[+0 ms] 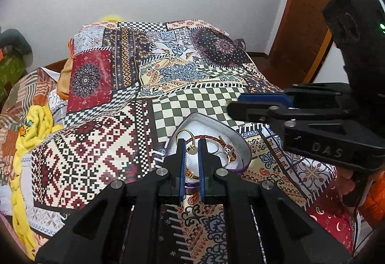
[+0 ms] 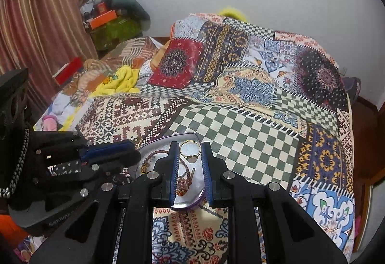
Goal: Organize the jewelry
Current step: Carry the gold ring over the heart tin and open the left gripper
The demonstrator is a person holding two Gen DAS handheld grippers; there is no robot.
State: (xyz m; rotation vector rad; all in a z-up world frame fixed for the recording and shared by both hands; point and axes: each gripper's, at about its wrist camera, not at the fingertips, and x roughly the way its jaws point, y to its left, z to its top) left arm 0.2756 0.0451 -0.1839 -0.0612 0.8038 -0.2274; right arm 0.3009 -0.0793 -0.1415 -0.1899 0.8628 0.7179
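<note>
**Grippers hang over a tin that already holds the jewelry**

Left gripper [image 1: 191, 143] hangs just above the tin [image 1: 237, 136]. Its jaws are almost closed and nothing is between them. Right gripper [image 2: 190, 155] hangs over the same tin too. Its jaws have a small gap, and they hold nothing either.

That heart-shaped tin sits on the quilt [image 1: 101, 134] on the bed. Inside the tin lie a gold ring [image 2: 190, 147], a red braided bracelet [image 1: 207, 136] and a sparkly ring [image 1: 228, 150]. More small bits may be in the tin, but they are too tiny to tell.

No jewelry shows on the quilt around the tin. So the putting-in part looks mostly done. No lid for the tin shows in either view. What is left may be to tidy the 3 pieces in the tin, or to close it, but that is only a guess.
</note>
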